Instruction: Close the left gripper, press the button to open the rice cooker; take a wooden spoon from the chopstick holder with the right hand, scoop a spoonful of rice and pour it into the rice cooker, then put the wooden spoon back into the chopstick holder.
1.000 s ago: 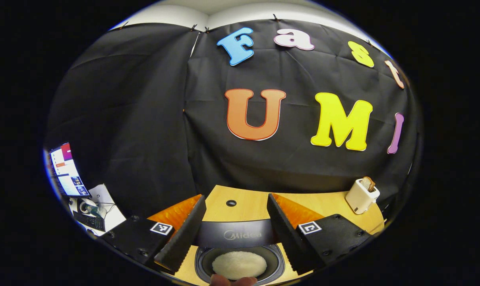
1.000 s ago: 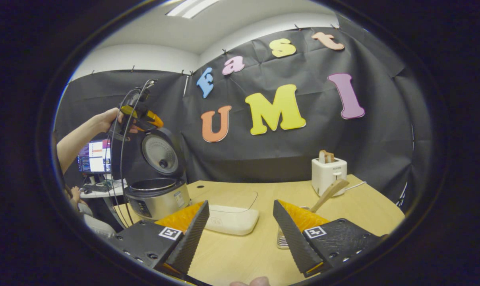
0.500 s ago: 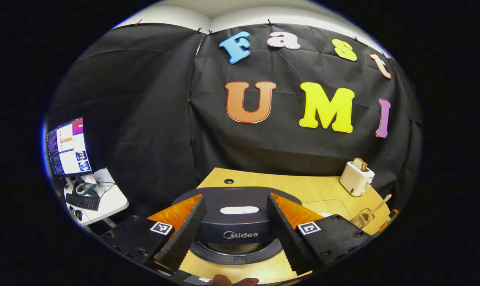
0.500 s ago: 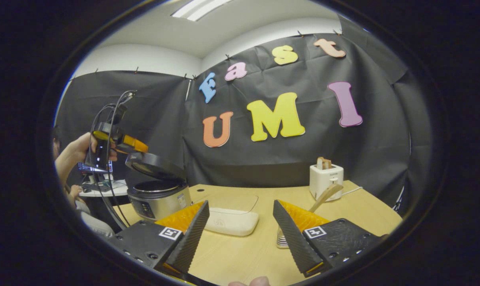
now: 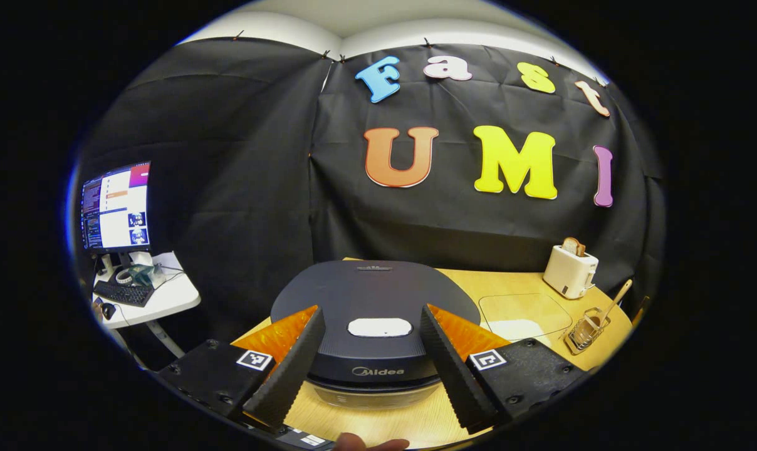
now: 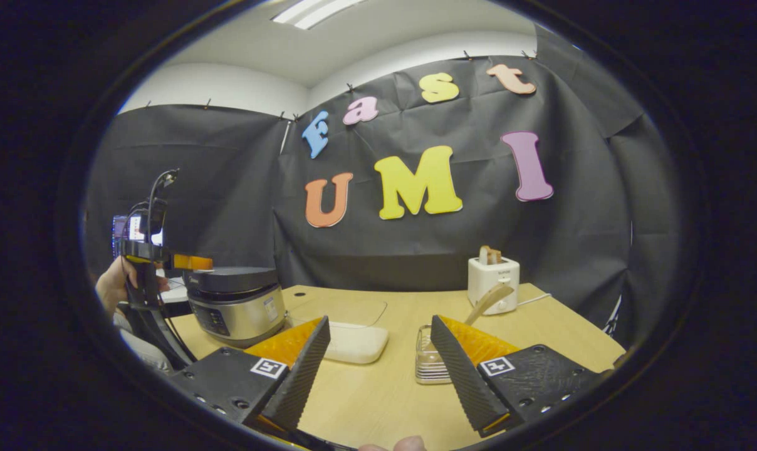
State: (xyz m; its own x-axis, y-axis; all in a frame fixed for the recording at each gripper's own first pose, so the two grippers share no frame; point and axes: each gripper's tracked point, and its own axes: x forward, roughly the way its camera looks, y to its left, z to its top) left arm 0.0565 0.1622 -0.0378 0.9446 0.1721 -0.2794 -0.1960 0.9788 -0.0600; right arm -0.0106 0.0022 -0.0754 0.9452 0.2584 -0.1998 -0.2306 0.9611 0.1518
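The dark rice cooker [image 5: 372, 288] stands with its lid down, a pale oval patch [image 5: 379, 327] on top. My left gripper [image 5: 372, 310] is open, its fingers straddling the lid's front. In the right gripper view that cooker [image 6: 234, 300] sits at the table's left, with the left gripper [image 6: 190, 261] at lid height and a hand [image 6: 112, 285] holding it. My right gripper [image 6: 380, 322] is open and empty above the table. The wooden spoon [image 6: 488, 299] leans in the clear holder [image 6: 425, 360] just behind the right finger. A white rice box [image 6: 353, 341] lies beside the cooker.
A white toaster [image 6: 492, 282] with bread stands at the back of the wooden table [image 6: 541, 338]. In the left gripper view, the spoon holder [image 5: 584, 332] and toaster [image 5: 569, 269] are far right, and a side desk with a monitor [image 5: 116, 207] stands left.
The cooker lid has swung from upright to fully down. The left gripper came down with it. The right gripper has stayed open, shifting only slightly.
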